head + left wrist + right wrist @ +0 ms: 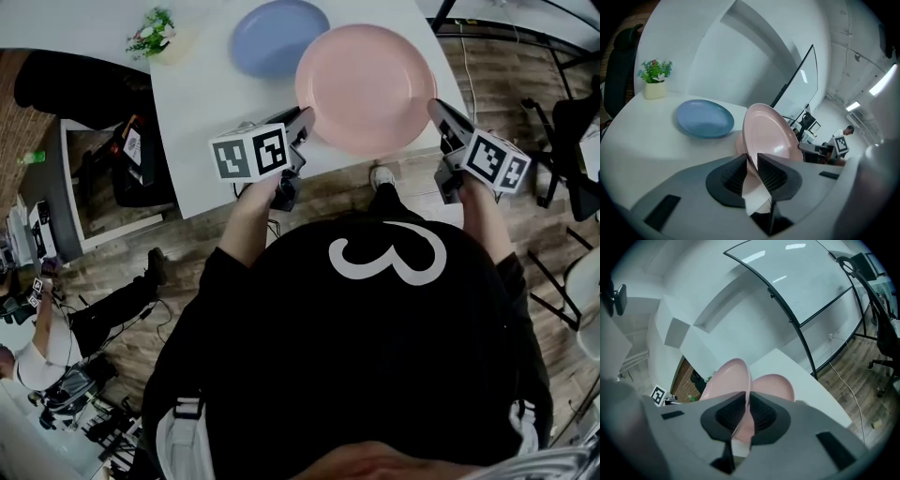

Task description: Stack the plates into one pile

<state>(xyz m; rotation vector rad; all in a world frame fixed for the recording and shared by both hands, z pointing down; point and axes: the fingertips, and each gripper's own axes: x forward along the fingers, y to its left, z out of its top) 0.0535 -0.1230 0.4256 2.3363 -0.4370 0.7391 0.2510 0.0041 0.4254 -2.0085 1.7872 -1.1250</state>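
Pink plate [366,84] is clamped at opposite rims — left tool [306,116], right tool [437,107] — beside blue plate [274,36].

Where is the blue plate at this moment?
In the head view the blue plate lies on the white table, top centre, between the small potted plant on its left and the pink plate on its right.

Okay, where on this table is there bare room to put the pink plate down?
Bare table lies on the left, bordered by the potted plant, the blue plate and the left gripper. A thinner strip runs between the pink plate and the table's right edge. The middle is crowded: the two plates sit close together.
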